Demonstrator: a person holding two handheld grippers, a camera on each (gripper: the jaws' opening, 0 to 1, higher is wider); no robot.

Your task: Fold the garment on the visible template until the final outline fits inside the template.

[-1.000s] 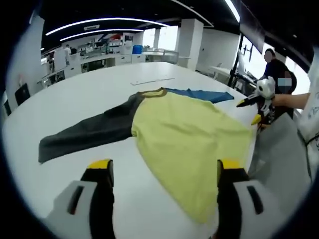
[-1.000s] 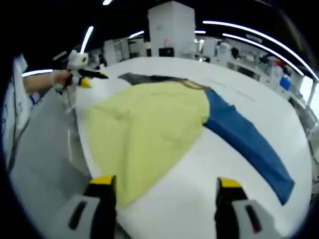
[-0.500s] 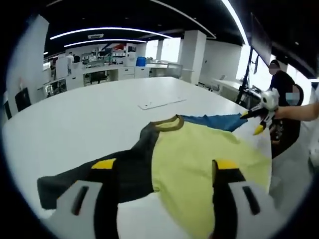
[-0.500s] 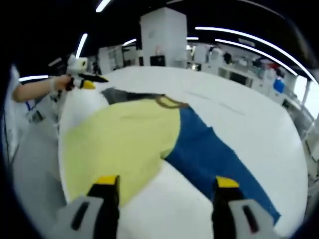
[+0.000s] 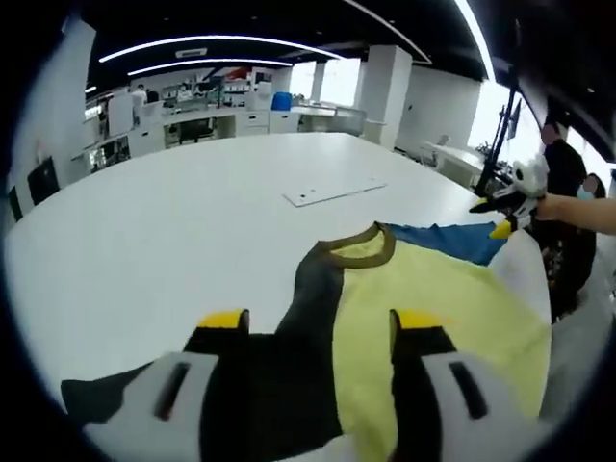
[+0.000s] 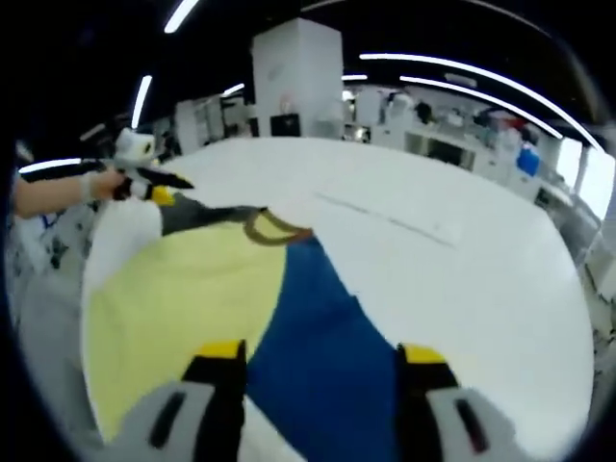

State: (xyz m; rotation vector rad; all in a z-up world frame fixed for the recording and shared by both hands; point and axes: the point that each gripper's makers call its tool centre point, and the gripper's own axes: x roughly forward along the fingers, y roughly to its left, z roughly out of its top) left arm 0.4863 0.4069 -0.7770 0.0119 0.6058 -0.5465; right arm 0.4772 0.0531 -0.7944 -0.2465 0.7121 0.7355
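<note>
Left claw (image 5: 313,322) released above garment's (image 5: 423,298) dark sleeve; right claw (image 6: 322,351) released above blue sleeve on surface (image 5: 164,221).

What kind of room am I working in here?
Probably an open-plan lab or workshop: a very large white table holding the shirt, long ceiling strip lights, and benches with equipment along the far wall.

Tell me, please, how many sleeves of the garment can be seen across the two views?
2: the dark grey sleeve lies under the left gripper, the blue sleeve under the right gripper.
</note>
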